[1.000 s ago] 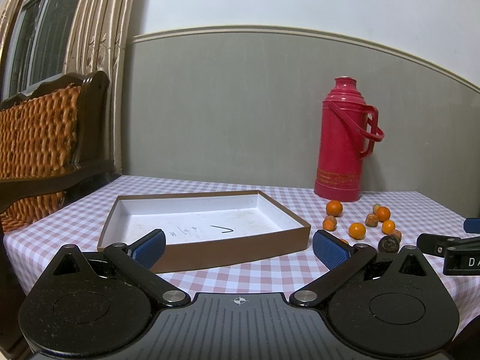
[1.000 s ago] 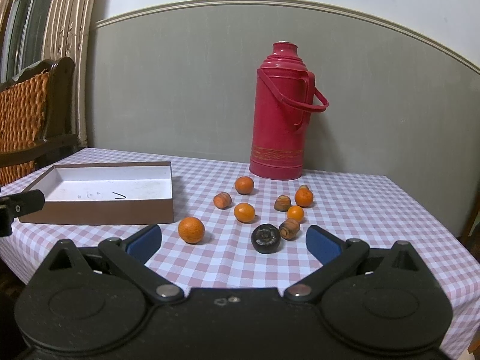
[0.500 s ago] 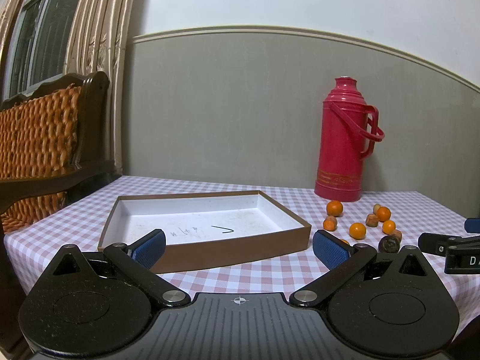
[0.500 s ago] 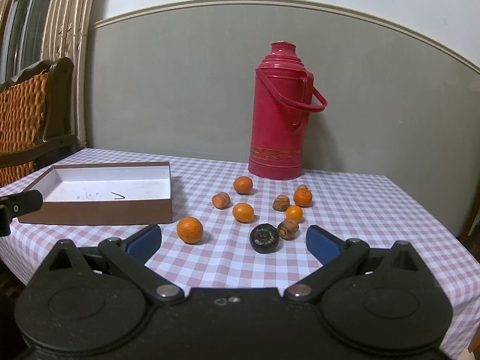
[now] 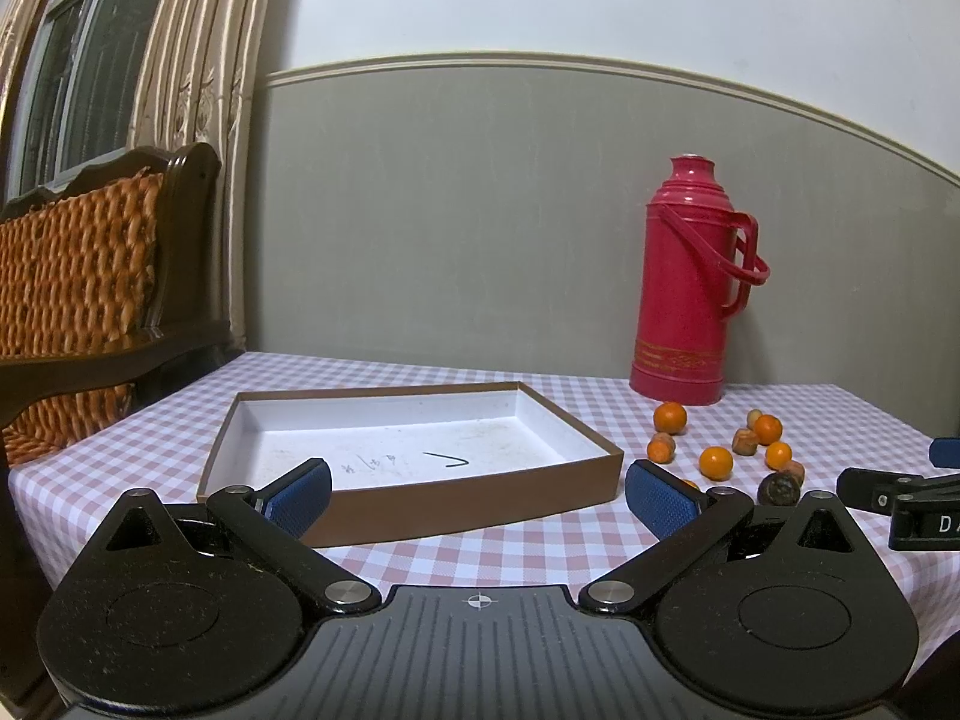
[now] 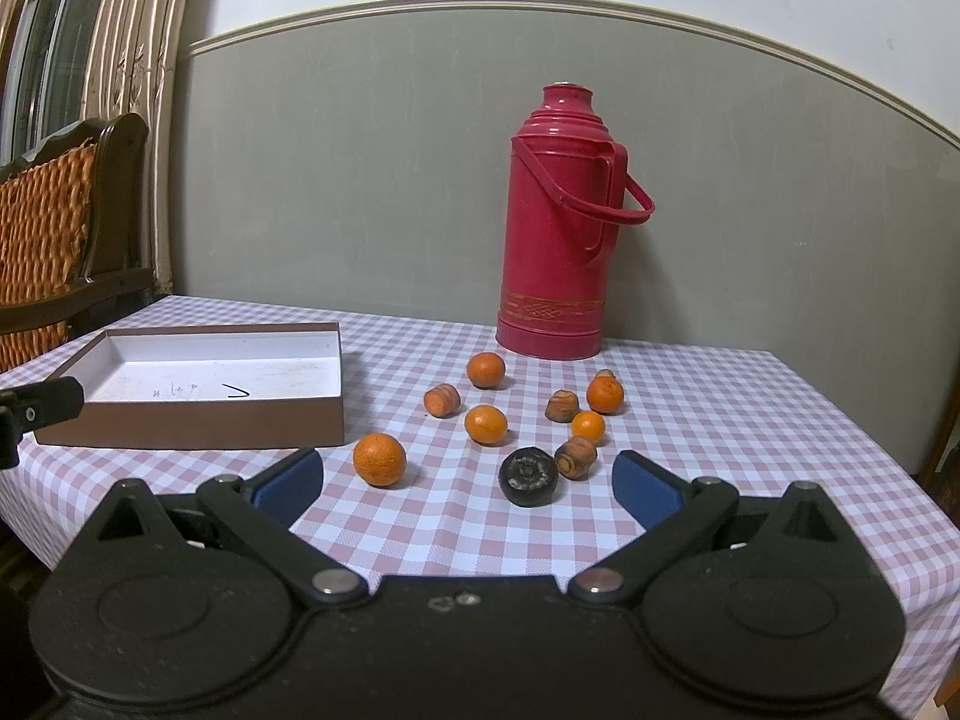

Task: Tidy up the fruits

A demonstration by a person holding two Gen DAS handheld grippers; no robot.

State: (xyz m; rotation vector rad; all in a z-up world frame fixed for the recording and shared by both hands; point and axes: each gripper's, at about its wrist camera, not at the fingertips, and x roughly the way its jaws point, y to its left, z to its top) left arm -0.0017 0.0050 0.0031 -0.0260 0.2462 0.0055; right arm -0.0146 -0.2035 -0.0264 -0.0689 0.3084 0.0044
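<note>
Five bright oranges, some shrivelled brown fruits; both grippers' fingers spread wide, empty.

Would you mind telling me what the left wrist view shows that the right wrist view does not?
Only the left wrist view shows the left gripper open toward the box, with the nearest orange mostly hidden behind a finger. Only the right wrist view shows the right gripper open and that nearest orange in full. Both show the empty box, the red flask, the scattered fruit and the checked tablecloth.
</note>
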